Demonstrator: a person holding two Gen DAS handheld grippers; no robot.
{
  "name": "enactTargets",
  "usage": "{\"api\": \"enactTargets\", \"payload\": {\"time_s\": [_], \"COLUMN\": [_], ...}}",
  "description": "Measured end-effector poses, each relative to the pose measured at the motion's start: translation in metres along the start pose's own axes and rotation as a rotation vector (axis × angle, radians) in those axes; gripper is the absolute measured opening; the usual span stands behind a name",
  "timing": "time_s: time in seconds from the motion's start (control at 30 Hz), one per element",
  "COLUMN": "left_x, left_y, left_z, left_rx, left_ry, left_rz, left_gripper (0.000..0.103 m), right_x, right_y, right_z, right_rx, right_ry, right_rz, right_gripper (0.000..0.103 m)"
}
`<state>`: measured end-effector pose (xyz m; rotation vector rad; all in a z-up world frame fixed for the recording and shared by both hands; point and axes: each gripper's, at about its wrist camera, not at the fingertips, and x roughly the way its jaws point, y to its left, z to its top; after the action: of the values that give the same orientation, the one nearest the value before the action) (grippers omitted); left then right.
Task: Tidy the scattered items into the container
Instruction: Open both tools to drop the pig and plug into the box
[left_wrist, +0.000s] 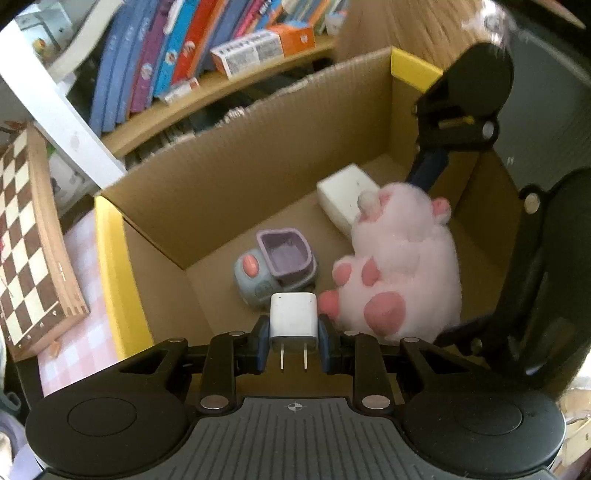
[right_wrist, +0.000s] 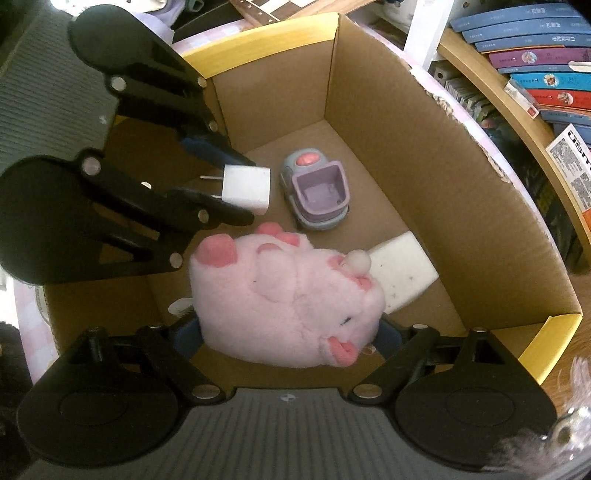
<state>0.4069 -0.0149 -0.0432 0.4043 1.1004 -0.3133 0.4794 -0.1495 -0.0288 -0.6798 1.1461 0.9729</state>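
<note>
A cardboard box (left_wrist: 280, 140) with yellow tape on its rim is filling both views, and two grippers are reaching down into it.

The left gripper (left_wrist: 293, 334) is clamping one white charger plug (left_wrist: 293, 319) between its blue pads, its two metal prongs pointing back toward the camera. In the right wrist view the same gripper (right_wrist: 243, 201) is entering from 10 o'clock, the plug (right_wrist: 246, 189) hanging above the box floor.

The right gripper (right_wrist: 288, 338) is standing with its jaws spread wide on either side of one pink plush pig (right_wrist: 291, 299). Whether the blue pads are pressing the plush cannot be told, since the toy is hiding the fingertips. In the left wrist view this gripper is coming in from 2 o'clock, and the pig (left_wrist: 402, 266) is lying at 3 o'clock of the plug.

Three items are sitting inside the box apart from the plug: the one pig, one toy truck (right_wrist: 316, 190) in grey-blue with a purple tub, and one white block (right_wrist: 402, 273). The truck is lying at 12 o'clock of the pig, just beside its feet. The block is lying at 3 o'clock of the pig, touching or partly under its head.

Outside the box, one chessboard (left_wrist: 22, 236) is showing at 9 o'clock in the left wrist view, and a row of books (right_wrist: 535, 66) is standing on a wooden shelf (left_wrist: 207, 99).
</note>
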Motion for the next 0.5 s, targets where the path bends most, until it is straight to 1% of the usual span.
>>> {"api": "enactTargets", "payload": {"time_s": [0.17, 0.23, 0.33, 0.43, 0.5], "left_x": [0.0027, 0.0025, 0.0022, -0.0002, -0.0012], "left_y": [-0.0003, -0.0003, -0.0002, -0.0005, -0.0006], "left_z": [0.0002, -0.0001, -0.0003, -0.0001, -0.0001], "left_rx": [0.007, 0.007, 0.003, 0.001, 0.001], "left_ry": [0.019, 0.017, 0.014, -0.001, -0.003], "left_rz": [-0.01, -0.01, -0.005, -0.003, -0.001], "left_gripper": [0.025, 0.025, 0.025, 0.028, 0.033], "right_x": [-0.003, 0.0028, 0.004, 0.0041, 0.0041], "right_y": [0.0013, -0.0032, -0.0037, -0.0041, -0.0046], "right_z": [0.0006, 0.0069, 0.0058, 0.0058, 0.0066], "right_rx": [-0.002, -0.006, -0.002, 0.007, 0.019], "right_ry": [0.005, 0.005, 0.004, 0.003, 0.001], "right_rz": [0.0, 0.001, -0.001, -0.003, -0.005], "right_gripper": [0.092, 0.092, 0.093, 0.093, 0.094]}}
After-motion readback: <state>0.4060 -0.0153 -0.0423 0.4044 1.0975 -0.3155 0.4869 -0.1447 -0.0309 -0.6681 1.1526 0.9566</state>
